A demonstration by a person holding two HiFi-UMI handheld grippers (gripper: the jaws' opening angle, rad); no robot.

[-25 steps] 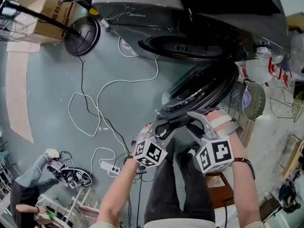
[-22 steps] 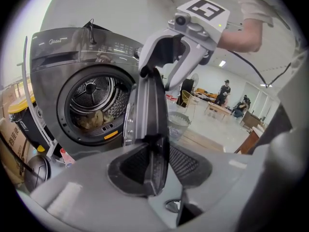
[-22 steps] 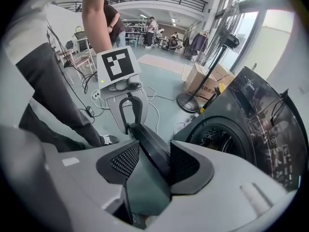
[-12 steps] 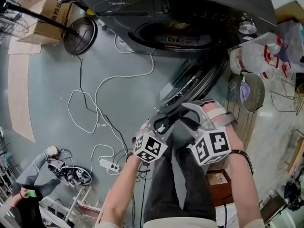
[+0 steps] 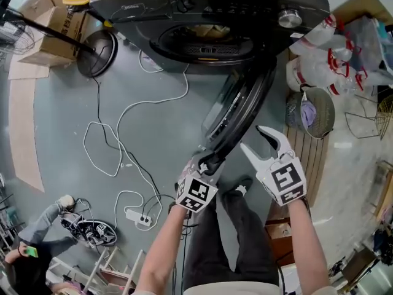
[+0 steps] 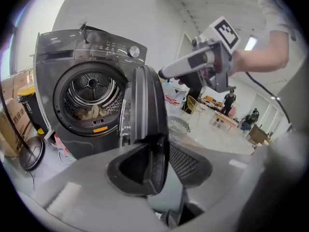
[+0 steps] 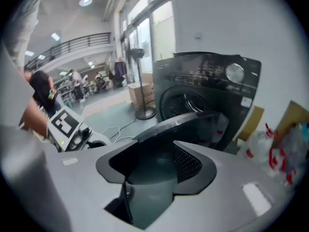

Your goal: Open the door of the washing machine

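The dark washing machine [image 5: 202, 11] stands at the top of the head view, its drum [image 6: 91, 88] showing with laundry inside. Its round door [image 5: 236, 112] is swung out wide and seen edge-on. My left gripper [image 5: 207, 163] holds the door's outer rim [image 6: 147, 110]; the rim sits between the pads while the jaws ease slightly apart. To the right of the door, my right gripper [image 5: 255, 139] hangs clear of it, open with nothing between its fingers. In the right gripper view the door [image 7: 178, 122] lies just beyond those jaws.
A fan stand's round base [image 5: 95, 45] and cardboard boxes [image 5: 58, 11] stand left of the machine. White cables [image 5: 116, 134] and a power strip [image 5: 138, 217] lie on the grey floor. Plastic bags [image 5: 319, 60] and a wire basket [image 5: 310, 112] crowd the right. A person [image 5: 31, 244] crouches lower left.
The door has swung further open, now edge-on. My right gripper has come off the door, rolled and moved right. The left gripper stayed on the rim and followed it.
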